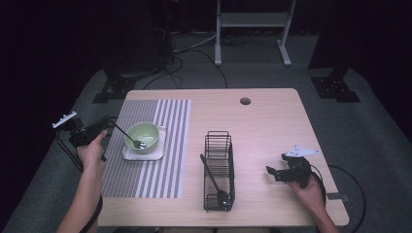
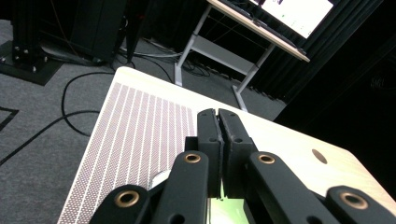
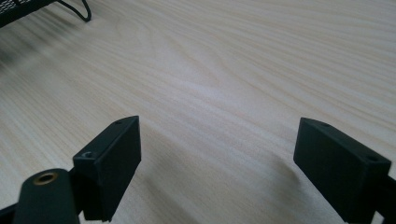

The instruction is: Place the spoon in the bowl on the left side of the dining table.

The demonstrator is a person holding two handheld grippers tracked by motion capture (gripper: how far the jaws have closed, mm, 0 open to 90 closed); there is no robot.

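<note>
High view: left tool point(image 1: 108, 124) sits at the bench's point(image 1: 272, 121) left edge, jaws closed on the handle of a spoon point(image 1: 127, 134). The spoon slants down into a green bowl point(image 1: 143, 134), its head resting inside. The bowl stands on a white plate point(image 1: 156, 154) on a striped mat point(image 1: 167, 170). A wire rack point(image 1: 219, 170) at bench centre holds a dark utensil point(image 1: 214, 180). Right tool point(image 1: 273, 173) rests low over bare bench, right of the rack, well apart from it.

Left gripper view: jaws pressed together; the mat and a green patch of bowl point(image 2: 233, 205) lie beneath them.

Right gripper view: jaws wide apart, nothing between them, bare wood below; a rack corner point(image 3: 28, 9) at top left.
</note>
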